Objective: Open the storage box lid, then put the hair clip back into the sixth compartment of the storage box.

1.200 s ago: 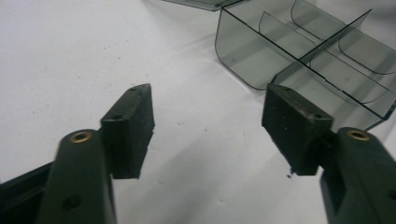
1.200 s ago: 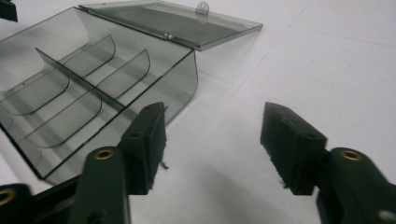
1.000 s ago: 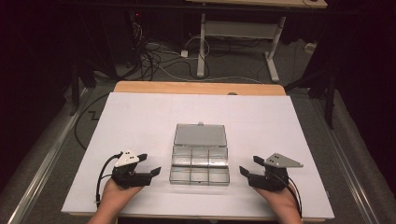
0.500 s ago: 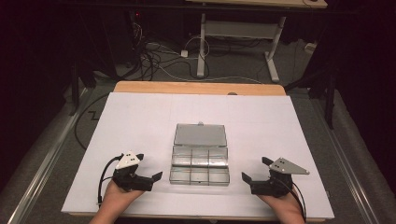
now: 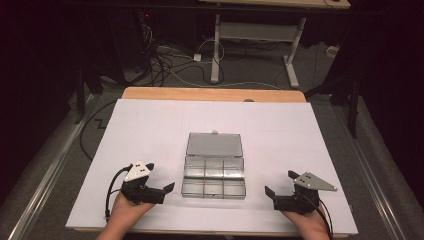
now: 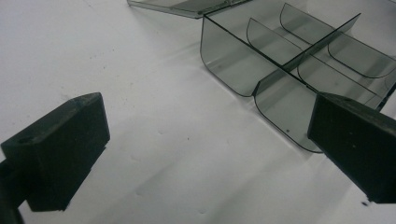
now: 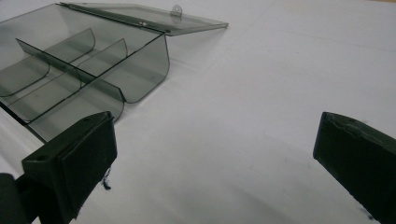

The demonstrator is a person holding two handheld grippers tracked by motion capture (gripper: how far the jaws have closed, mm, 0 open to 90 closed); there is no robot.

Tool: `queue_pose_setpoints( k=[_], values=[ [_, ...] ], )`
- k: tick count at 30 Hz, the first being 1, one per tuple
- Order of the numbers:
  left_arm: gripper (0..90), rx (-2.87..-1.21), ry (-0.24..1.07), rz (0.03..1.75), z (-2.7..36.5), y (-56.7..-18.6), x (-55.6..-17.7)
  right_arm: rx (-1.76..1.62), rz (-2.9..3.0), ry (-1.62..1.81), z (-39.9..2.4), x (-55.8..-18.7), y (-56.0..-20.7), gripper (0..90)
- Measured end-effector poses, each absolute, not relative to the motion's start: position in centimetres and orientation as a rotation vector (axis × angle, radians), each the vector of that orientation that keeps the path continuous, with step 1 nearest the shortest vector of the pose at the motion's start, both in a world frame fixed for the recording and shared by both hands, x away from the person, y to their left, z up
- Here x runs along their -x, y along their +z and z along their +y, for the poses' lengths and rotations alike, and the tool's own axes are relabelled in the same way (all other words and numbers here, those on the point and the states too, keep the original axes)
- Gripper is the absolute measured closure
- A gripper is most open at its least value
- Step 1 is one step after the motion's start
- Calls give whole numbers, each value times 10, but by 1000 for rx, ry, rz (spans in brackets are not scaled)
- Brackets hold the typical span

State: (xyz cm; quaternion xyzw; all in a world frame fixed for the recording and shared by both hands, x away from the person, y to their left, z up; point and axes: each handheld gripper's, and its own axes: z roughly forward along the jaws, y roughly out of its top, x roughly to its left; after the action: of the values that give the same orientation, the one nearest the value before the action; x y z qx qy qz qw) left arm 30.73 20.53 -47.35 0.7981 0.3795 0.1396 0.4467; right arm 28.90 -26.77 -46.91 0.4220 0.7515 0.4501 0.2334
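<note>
A clear smoky plastic box (image 5: pixel 214 181) with several empty compartments sits at the middle of the white table top (image 5: pixel 150 130). Its lid (image 5: pixel 214 145) lies open flat on the far side. My left gripper (image 5: pixel 165 193) rests near the front edge, left of the box, open and holding nothing. In the left gripper view the box (image 6: pixel 299 70) lies just ahead to the right of the left gripper (image 6: pixel 205 149). My right gripper (image 5: pixel 273 198) stands open and bare to the box's right. In the right gripper view the box (image 7: pixel 84 79) and lid (image 7: pixel 154 14) lie ahead left of the right gripper (image 7: pixel 215 158).
A wooden strip (image 5: pixel 210 94) runs along the table's far edge. Beyond it, cables (image 5: pixel 170 60) lie on the floor under a white desk frame (image 5: pixel 255 35). Metal rails flank the table on both sides.
Both grippers have drifted slightly toward the near edge, the right one a bit more. Their jaws stayed open and the box has not moved.
</note>
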Motion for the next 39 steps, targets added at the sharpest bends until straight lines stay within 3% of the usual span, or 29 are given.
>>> queue_pose_setpoints(
  k=[8, 14, 32, 39],
  values=[
    [0, -1972, 340, 921, 201, -473, -311, -1209, 2034, 1213, -280, -285, -470, 23],
    [0, -1980, 333, 905, 199, -474, -313, -1213, 2074, 1180, -283, -283, -472, 86],
    [0, -1951, 344, 878, 200, -471, -305, -1222, 2111, 1175, -295, -259, -475, 317],
    [0, -1955, 335, 878, 201, -473, -308, -1211, 2145, 1146, -294, -254, -477, 470]
  ],
)
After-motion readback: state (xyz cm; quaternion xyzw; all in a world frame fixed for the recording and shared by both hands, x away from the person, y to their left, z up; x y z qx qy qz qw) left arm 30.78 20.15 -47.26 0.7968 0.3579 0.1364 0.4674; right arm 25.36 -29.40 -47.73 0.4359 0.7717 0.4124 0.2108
